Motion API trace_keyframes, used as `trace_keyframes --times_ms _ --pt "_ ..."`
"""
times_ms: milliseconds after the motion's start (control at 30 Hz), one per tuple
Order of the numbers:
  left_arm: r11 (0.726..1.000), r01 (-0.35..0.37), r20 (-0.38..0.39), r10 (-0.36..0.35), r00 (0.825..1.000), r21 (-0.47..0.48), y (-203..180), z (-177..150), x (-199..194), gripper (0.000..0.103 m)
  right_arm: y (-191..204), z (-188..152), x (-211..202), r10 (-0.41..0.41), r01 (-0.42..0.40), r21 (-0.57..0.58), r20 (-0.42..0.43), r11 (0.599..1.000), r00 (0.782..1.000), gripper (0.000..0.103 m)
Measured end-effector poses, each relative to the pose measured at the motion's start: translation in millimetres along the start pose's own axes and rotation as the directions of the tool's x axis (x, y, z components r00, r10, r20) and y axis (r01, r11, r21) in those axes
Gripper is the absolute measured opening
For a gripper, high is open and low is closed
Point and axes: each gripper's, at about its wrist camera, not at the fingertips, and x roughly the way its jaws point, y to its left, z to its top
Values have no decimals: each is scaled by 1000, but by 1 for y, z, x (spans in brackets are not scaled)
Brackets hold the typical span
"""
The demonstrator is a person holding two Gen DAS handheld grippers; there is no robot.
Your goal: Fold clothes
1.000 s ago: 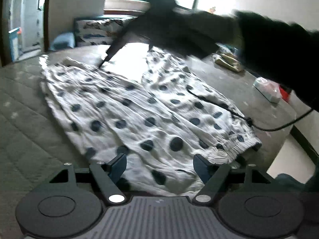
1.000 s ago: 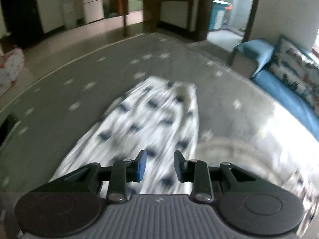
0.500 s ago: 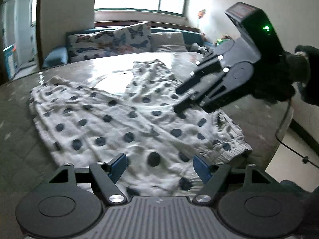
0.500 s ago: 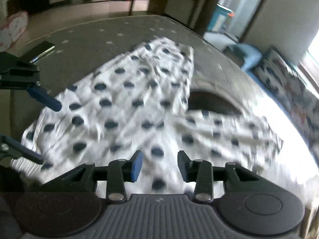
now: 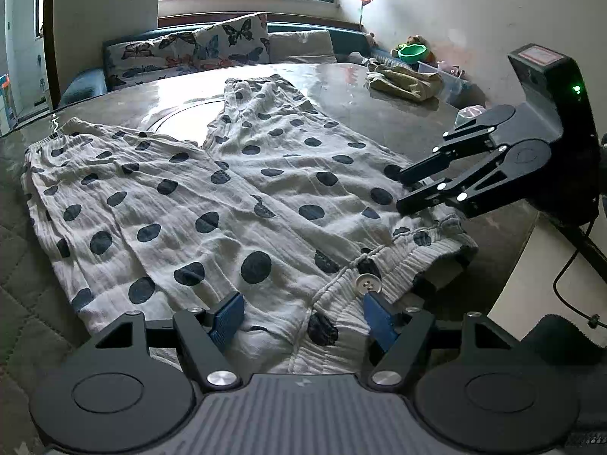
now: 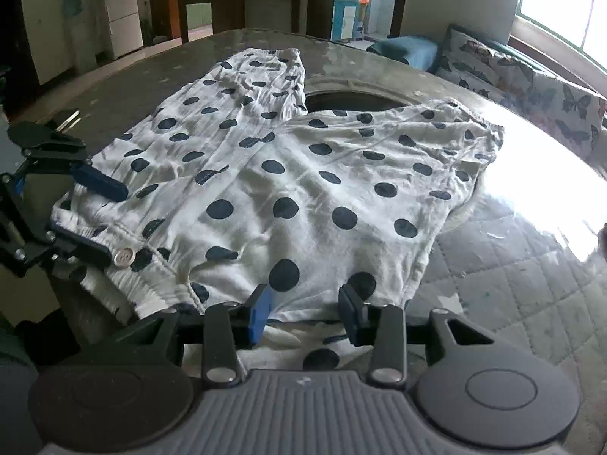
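White trousers with dark polka dots [image 5: 227, 197] [image 6: 303, 174] lie flat on the round table, legs spread toward the far side. Their waistband, with a pale button [image 5: 367, 284] [image 6: 124, 257], is at the near edge. My left gripper [image 5: 301, 314] [image 6: 95, 216] stands open just above the waistband, the button by its right finger. My right gripper [image 6: 305, 307] [image 5: 402, 189] hovers low over the trousers' side edge beside the waistband. Its jaws are opening, with cloth under and between the fingers but not pinched.
A crumpled khaki cloth [image 5: 406, 81] lies at the table's far right, with a green bowl [image 5: 411, 51] behind it. A sofa with butterfly cushions [image 5: 197, 49] [image 6: 531, 79] runs under the window. The table edge drops off beside the waistband, and a black cable [image 5: 569, 276] hangs there.
My right gripper swept back from the far trouser leg to the waist end and its jaws widened. My left gripper came a little lower and closer to the waistband.
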Motion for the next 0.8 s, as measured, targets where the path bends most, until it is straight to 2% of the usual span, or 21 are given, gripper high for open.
trace_keyframes --times_ms 133,233,367,567,733,800 --pt "1000 -3 22 3 1000 10 -1 8 -4 72 -3 3 -4 4 -6 38 64 999 998 43" --pt "1000 -14 9 14 1000 8 0 8 -3 72 -10 1 6 -6 2 81 51 997 999 43" --pt "1000 -8 -28 8 1000 -16 6 1 0 72 -12 -4 4 -3 -1 79 53 997 999 43" --pt "1000 -11 9 11 1000 -18 3 9 -7 73 -19 -1 3 -18 8 125 82 992 997 43" --pt "999 -19 -21 18 1000 -30 4 6 -4 74 -13 -6 2 -32 22 108 93 994 995 44" --pt "999 -14 -7 13 1000 -41 5 6 -7 74 -11 -6 -3 -26 14 106 110 994 994 47"
